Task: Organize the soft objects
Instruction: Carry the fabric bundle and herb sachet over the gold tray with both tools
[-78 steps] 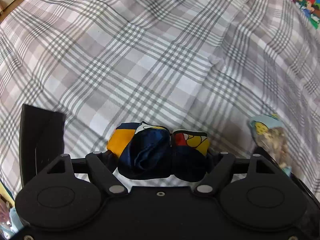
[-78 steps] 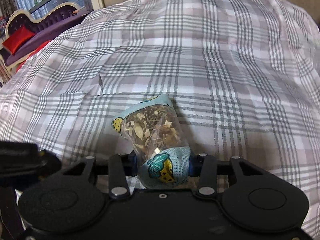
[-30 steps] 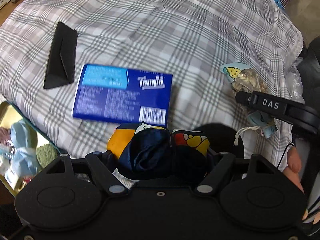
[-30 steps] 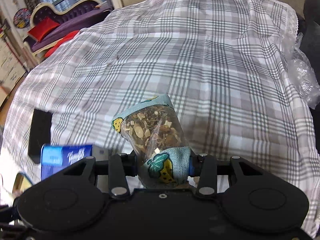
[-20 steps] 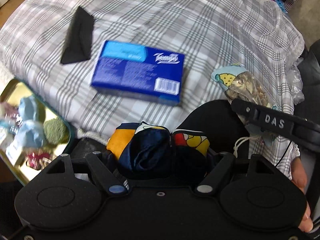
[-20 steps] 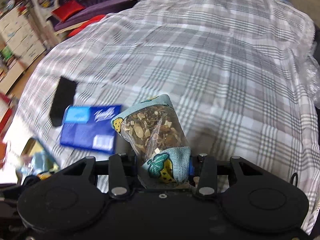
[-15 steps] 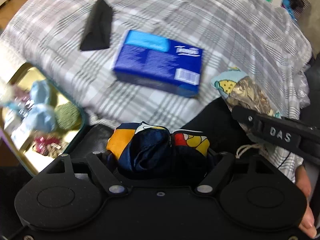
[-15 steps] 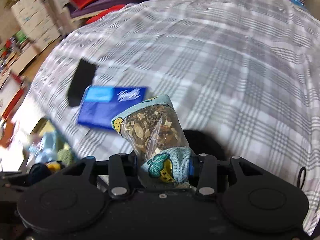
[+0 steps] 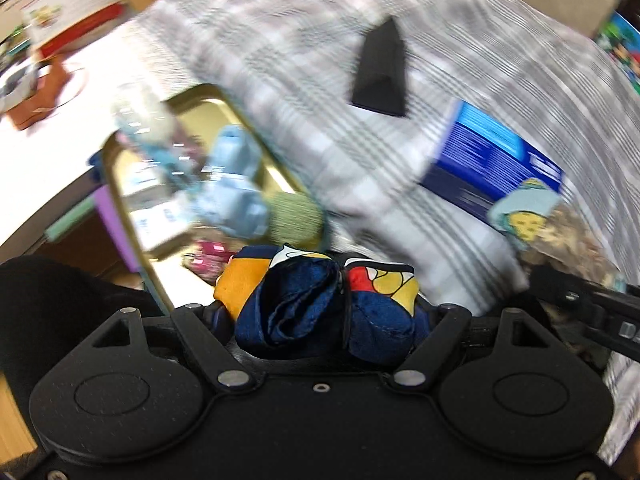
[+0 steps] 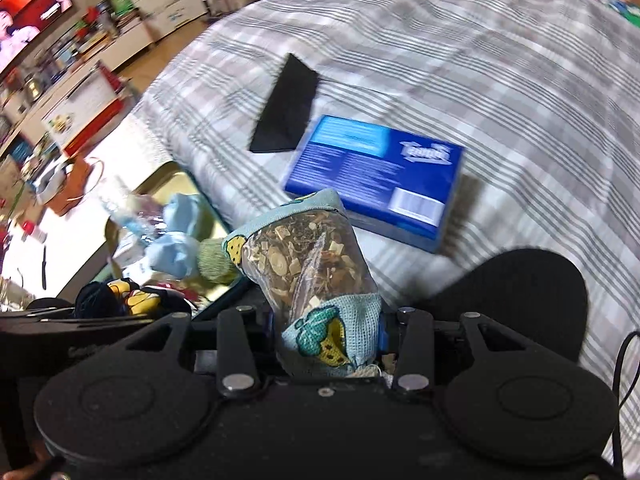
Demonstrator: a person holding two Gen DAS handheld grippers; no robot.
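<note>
The left hand-held gripper (image 9: 320, 312) pinches a bundled navy, yellow and red cloth (image 9: 320, 300), and the right hand-held gripper (image 10: 326, 332) clamps a clear sachet of dried herbs (image 10: 308, 268). Just beyond the left one lies a gold tin (image 9: 120, 184) holding pale blue and green soft pieces. Farther out, a blue tissue pack (image 10: 376, 176) and a black wedge (image 10: 288, 108) lie on the plaid bed (image 10: 500, 92).

navy satin pouch (image 9: 320, 300) and herb-filled sachet (image 10: 316, 276), both clamped upright.

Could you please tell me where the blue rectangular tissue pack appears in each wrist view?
Left wrist: blue rectangular tissue pack at the right, on the plaid bedcover.
Right wrist: centre, above the held pouch.
Shared landmark: the black wedge-shaped case beside it.
</note>
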